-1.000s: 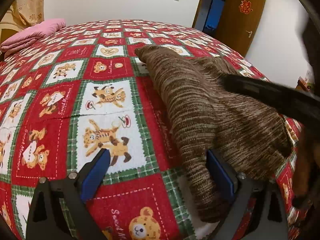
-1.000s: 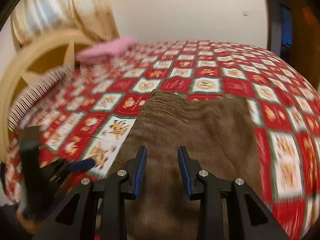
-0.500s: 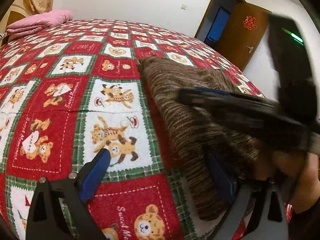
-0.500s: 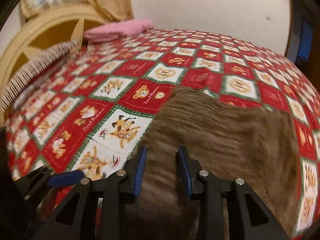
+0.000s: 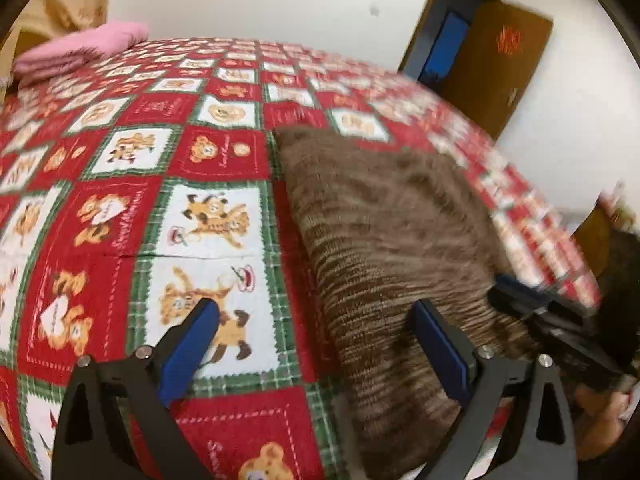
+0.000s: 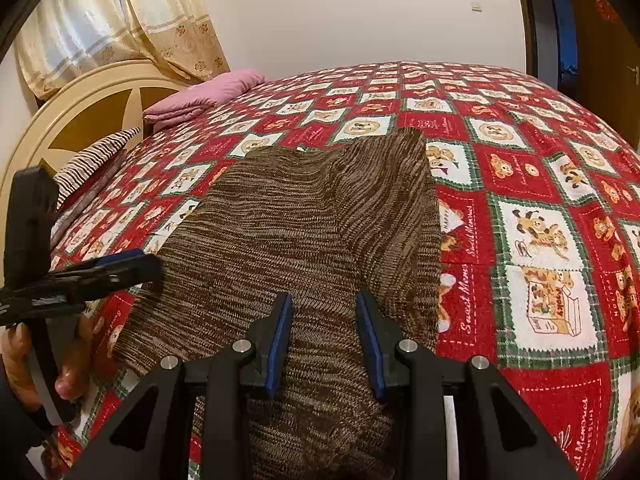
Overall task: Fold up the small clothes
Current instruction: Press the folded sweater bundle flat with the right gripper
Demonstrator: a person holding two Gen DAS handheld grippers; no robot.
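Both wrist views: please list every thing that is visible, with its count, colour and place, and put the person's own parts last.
knit garment: one, brown mottled, lying on the bedspread, partly folded.
bedspread: one, red, green and white with bear patches, covering the bed.
folded blanket: one, pink, far end of the bed by the headboard.
striped pillow: one, dark and white stripes, by the headboard.
headboard: one, cream and brown, curved.
curtains: cream with gold pattern, behind the headboard.
door: one, brown, open, with a red ornament.
left gripper: black with blue pads, wide open, straddling the garment's edge.
right gripper: black with blue pads, jaws apart over the garment.
hand: one, holding the left gripper's handle.
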